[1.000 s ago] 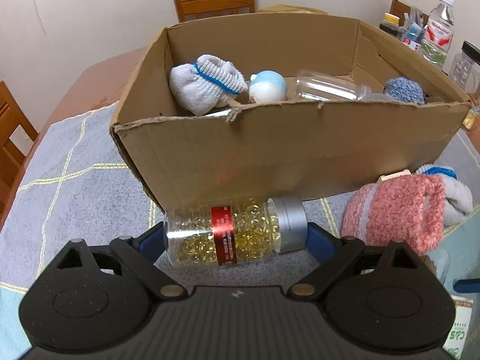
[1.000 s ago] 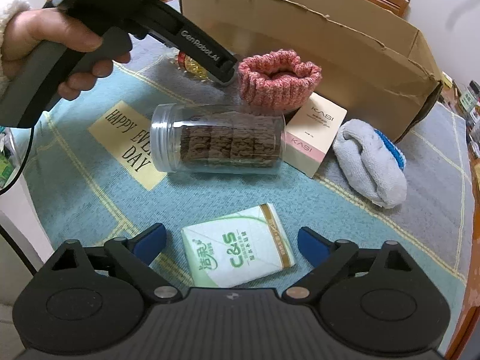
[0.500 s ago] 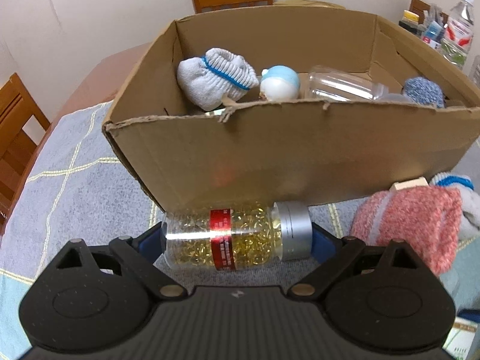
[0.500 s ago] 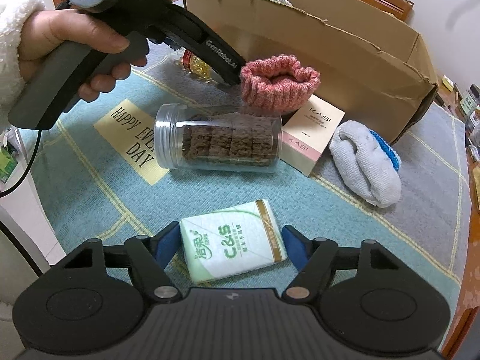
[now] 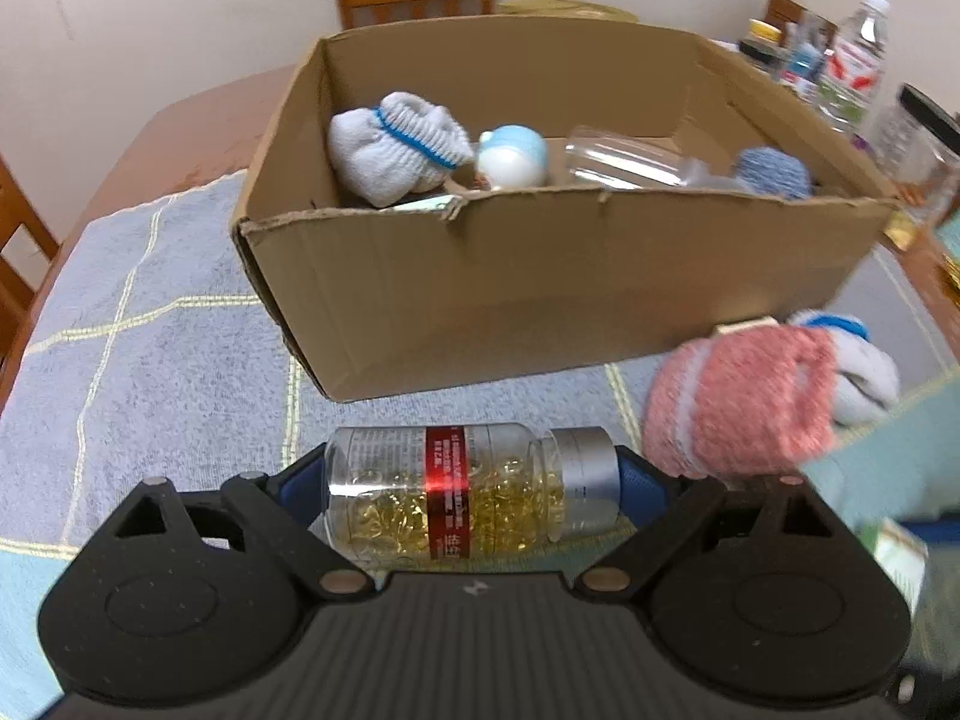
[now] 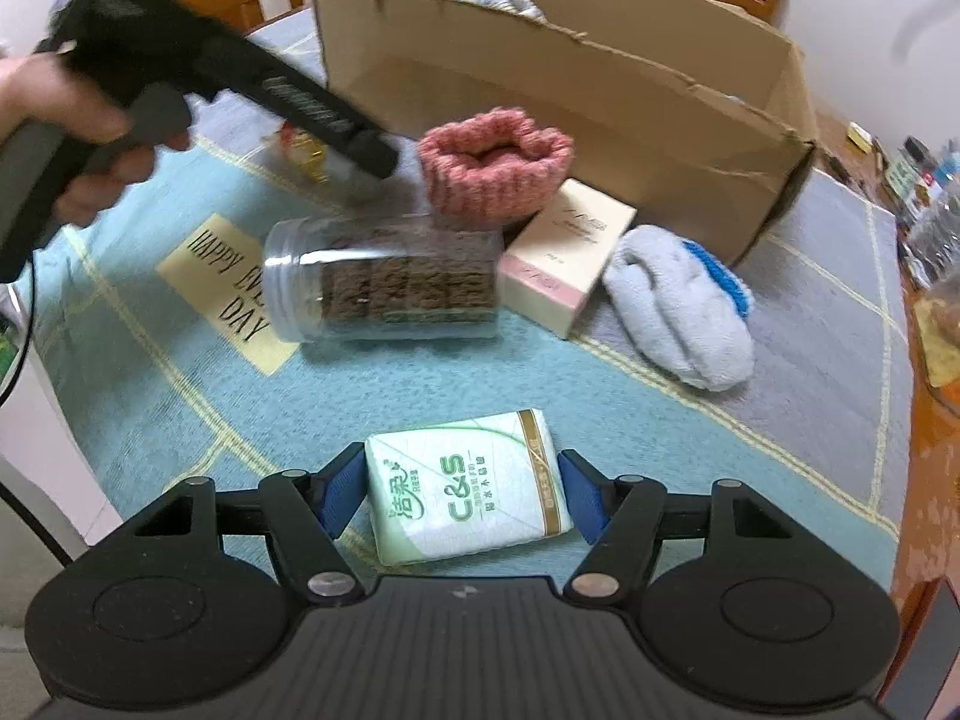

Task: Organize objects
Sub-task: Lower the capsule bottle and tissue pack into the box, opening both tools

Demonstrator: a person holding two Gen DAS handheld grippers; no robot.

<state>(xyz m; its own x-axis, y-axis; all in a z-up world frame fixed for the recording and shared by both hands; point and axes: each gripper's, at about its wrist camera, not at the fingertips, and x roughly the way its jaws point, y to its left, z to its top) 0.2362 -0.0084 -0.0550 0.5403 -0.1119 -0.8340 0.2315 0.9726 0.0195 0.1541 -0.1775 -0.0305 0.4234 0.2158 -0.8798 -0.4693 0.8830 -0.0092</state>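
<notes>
A clear bottle of yellow capsules (image 5: pixel 468 492) with a silver cap lies crosswise between the blue pads of my left gripper (image 5: pixel 474 480). Its jaws are closing and the pads press on both ends. In front of it stands the open cardboard box (image 5: pixel 540 288), which holds a white sock, a round toy, a clear bottle and a blue yarn ball. My right gripper (image 6: pixel 462 495) is shut on a green-and-white tissue pack (image 6: pixel 468 486) over the blue cloth. The right wrist view shows a hand (image 6: pixel 90 138) holding the left gripper (image 6: pixel 366 162) beside the box (image 6: pixel 600 96).
A clear jar of brown biscuits (image 6: pixel 390 282), a pink knitted sock (image 6: pixel 492 168), a pink-and-white carton (image 6: pixel 570 252) and a white sock (image 6: pixel 678 306) lie before the box. Bottles (image 5: pixel 852 60) stand at the far right by the table edge. Wooden chairs stand behind.
My right jaws have closed onto the tissue pack. My left gripper has tightened on the capsule bottle and shifted with it, and the capsules have slid to one side.
</notes>
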